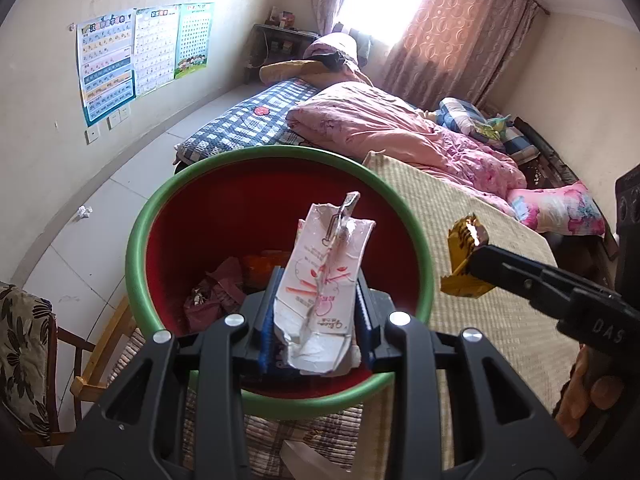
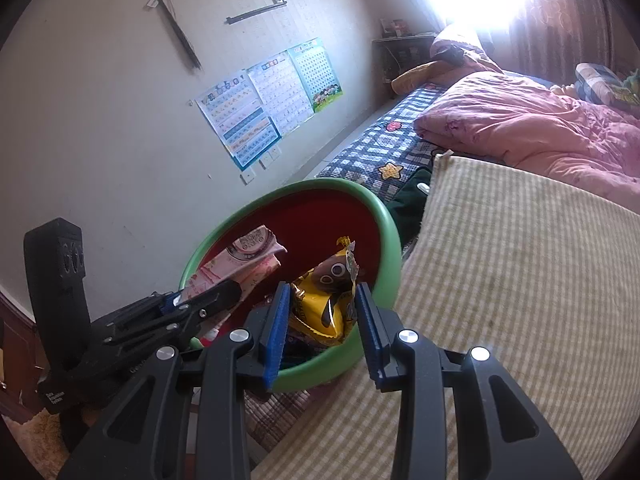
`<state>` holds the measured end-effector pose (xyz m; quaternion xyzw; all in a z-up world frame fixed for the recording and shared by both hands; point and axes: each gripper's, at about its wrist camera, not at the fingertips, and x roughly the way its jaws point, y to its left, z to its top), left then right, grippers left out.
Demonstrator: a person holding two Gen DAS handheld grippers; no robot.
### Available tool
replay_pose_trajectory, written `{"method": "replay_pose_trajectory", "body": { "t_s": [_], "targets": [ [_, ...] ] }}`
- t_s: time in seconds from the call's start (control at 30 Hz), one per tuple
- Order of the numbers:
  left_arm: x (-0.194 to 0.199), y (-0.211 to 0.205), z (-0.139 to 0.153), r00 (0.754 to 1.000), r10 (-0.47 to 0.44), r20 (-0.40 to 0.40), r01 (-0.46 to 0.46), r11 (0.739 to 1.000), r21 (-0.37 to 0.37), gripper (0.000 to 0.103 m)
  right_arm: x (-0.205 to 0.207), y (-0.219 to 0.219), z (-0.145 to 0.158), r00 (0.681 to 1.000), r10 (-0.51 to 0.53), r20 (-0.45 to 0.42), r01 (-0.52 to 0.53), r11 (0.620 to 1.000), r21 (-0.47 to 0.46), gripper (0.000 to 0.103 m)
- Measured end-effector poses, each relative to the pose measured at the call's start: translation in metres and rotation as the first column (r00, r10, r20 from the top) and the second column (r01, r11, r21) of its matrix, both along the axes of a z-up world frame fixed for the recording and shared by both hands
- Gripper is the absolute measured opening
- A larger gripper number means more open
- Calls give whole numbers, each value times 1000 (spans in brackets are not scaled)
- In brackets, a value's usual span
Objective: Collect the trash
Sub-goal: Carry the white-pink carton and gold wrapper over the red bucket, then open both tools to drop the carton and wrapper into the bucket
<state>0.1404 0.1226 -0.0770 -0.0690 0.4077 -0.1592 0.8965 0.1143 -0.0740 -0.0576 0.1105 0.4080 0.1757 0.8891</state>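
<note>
A red basin with a green rim [image 1: 136, 240] sits on the bed and holds several pieces of trash [image 1: 216, 292]. My left gripper [image 1: 318, 312] is shut on a torn white and pink wrapper [image 1: 324, 280] held over the basin. My right gripper [image 2: 322, 316] is shut on a yellow snack wrapper [image 2: 320, 308] with a brown cartoon face, held over the basin's near rim [image 2: 384, 216]. In the left wrist view the right gripper's fingers [image 1: 504, 272] and the yellow wrapper [image 1: 464, 248] show to the right of the basin. The left gripper's fingers [image 2: 208, 300] and the white and pink wrapper [image 2: 244, 260] show in the right wrist view.
The basin rests on a beige woven mat [image 2: 520, 280] over the bed. A pink quilt [image 1: 400, 136] and a checked blanket [image 1: 248, 120] lie behind. A crumpled paper [image 1: 83, 212] lies on the tiled floor. A wooden chair [image 1: 36, 344] stands at the left. Posters [image 1: 108, 60] hang on the wall.
</note>
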Motion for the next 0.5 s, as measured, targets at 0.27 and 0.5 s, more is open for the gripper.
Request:
{"method": "replay_pose_trajectory", "body": {
  "t_s": [0.27, 0.5],
  "targets": [
    [12, 6, -2, 1000, 2, -4, -2, 1000, 11, 31, 14, 11, -3, 1000, 9, -13, -9, 1000, -4, 34],
    [19, 6, -6, 1000, -3, -14, 3, 1000, 17, 31, 21, 21, -5, 1000, 20, -16, -20, 1000, -12, 34]
  ]
}}
